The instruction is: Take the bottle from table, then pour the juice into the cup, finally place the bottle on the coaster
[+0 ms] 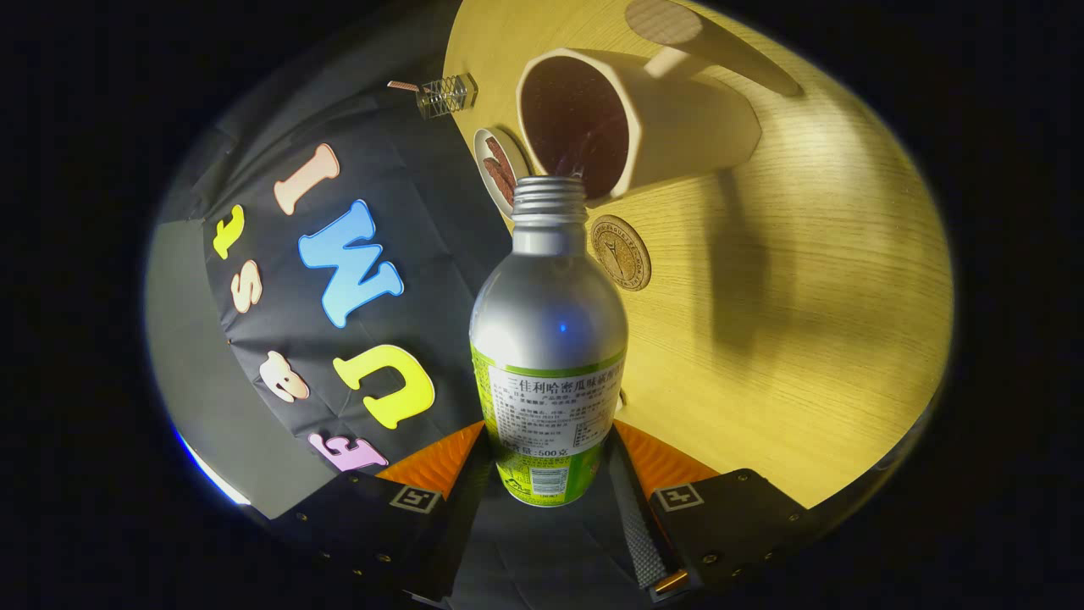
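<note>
Gripper (549, 474) clamped on bottle (549, 339), both fingers on its lower body — tilted, open mouth right at cup (631, 127) rim, pour under way. Keep neck over the opening, tip slowly; coaster (621, 252) sits just beside cup, near desk (830, 322) edge

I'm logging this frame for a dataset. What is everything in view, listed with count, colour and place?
bottle: one, silver with a green label, cap off, held between the fingers, its mouth at the cup's rim
cup: one, cream with a dark inside, on the table just beyond the bottle
coaster: one, brown, round, on the table beside the bottle's neck
dish: one, small, white with brown pieces, beside the cup
clear box: one, beyond the dish
table: one, light wood
gripper: one, shut on the bottle
</note>
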Action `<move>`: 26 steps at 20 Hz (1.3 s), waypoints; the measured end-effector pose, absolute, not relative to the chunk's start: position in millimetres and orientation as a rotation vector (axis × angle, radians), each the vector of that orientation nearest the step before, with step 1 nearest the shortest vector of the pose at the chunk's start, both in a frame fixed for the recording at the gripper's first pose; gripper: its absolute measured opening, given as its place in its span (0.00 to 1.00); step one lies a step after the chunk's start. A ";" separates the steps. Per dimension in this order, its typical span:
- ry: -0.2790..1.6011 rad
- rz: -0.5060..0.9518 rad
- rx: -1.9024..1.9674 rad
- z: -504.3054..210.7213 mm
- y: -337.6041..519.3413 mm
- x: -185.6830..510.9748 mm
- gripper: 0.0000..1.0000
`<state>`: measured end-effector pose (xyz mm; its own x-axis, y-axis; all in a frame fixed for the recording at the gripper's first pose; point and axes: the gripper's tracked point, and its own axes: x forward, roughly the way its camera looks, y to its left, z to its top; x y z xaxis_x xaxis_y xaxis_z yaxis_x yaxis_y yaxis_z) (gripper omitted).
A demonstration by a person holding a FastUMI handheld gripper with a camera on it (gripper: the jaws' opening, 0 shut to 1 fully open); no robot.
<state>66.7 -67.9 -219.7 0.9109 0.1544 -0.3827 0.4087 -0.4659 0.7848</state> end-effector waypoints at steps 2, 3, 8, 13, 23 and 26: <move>0.411 -0.315 2.062 -219.6 -66.4 67.2 0.77; 0.408 -0.317 2.069 -218.6 -67.7 67.0 0.77; 0.431 -0.317 2.113 -214.7 -68.0 66.6 0.77; 0.422 -0.316 2.142 -210.6 -71.1 70.5 0.77; 0.439 -0.334 2.187 -209.7 -78.2 72.4 0.77; 0.438 -0.325 2.194 -205.2 -74.3 70.7 0.77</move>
